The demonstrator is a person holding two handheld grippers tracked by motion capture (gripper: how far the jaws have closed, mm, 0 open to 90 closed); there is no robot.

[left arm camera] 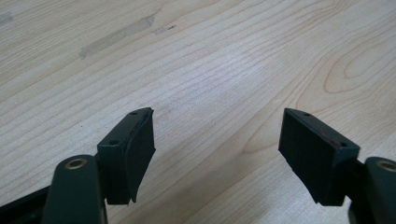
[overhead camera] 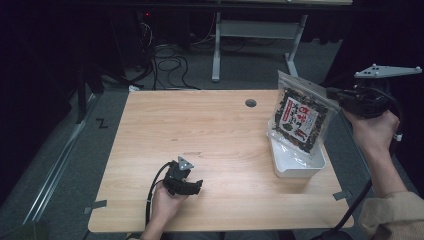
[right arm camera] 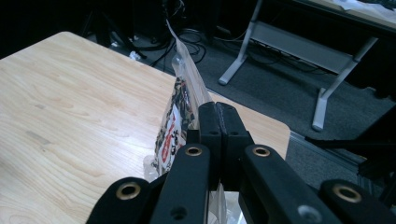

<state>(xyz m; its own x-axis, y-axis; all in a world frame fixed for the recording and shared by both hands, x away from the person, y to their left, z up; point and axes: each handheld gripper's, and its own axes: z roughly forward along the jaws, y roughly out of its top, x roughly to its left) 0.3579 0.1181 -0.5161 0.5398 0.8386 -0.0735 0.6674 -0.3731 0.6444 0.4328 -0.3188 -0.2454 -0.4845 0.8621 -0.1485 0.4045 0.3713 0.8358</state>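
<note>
At about seven o'clock on the worktop [overhead camera: 220,130] I have the left gripper [overhead camera: 192,186] resting low near the front edge, held in my left hand [overhead camera: 167,202], its cable looping back toward me. Through the left gripper view its fingers [left arm camera: 133,149] are spread wide, with bare wood grain and a strip of worn tape between and beyond them.

Moving across, a round cable hole [overhead camera: 250,103] sits at about one o'clock.

At three o'clock a white tray [overhead camera: 299,165] lies near the right edge. The snack bag [overhead camera: 300,117], clear with dark contents and a red-and-white label, stands upright over the tray's far end, its bottom at the tray.

Furthest right, my right hand [overhead camera: 372,130] holds the right gripper [overhead camera: 334,95] raised at two o'clock. In the right gripper view its fingers [right arm camera: 210,126] are pressed together on the bag's edge, pinching it.
</note>
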